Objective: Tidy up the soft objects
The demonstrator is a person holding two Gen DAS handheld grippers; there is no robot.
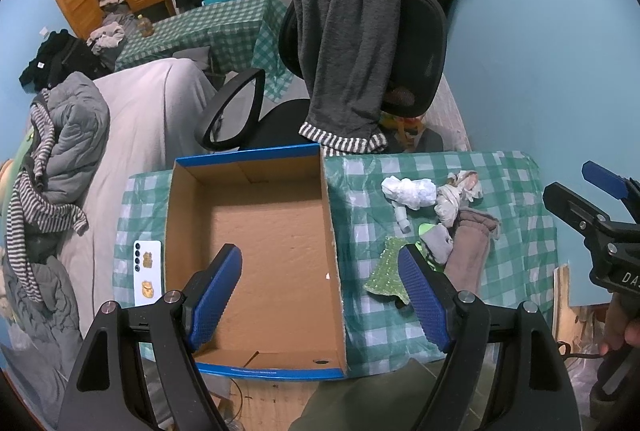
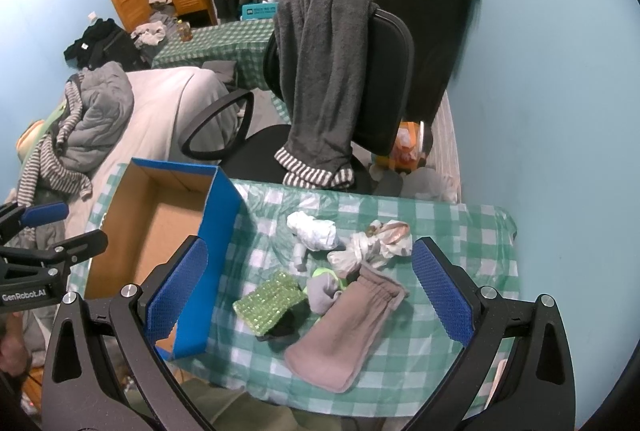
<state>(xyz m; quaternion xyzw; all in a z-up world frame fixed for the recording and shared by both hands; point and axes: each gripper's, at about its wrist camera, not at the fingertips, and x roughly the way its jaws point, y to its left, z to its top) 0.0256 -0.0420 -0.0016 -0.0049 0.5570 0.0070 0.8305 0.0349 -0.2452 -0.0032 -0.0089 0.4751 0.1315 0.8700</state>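
Cardboard box [image 1: 256,231], blue-rimmed, sits empty at frame centre. Soft pile lies right of it: pink sock [image 2: 344,331], green cloth [image 2: 268,301], white bundle [image 2: 314,231]. Left gripper [image 1: 320,295] and right gripper [image 2: 310,295] gape wide, holding nothing.

Left gripper [image 1: 320,291] open above empty box [image 1: 256,223]; socks [image 1: 440,219] beside.

Open blue-sided cardboard box [image 2: 160,227], empty. Beside it, clustered: pink sock [image 2: 344,331], green beaded piece [image 2: 268,301], grey sock [image 2: 322,291], white bundles [image 2: 314,231].
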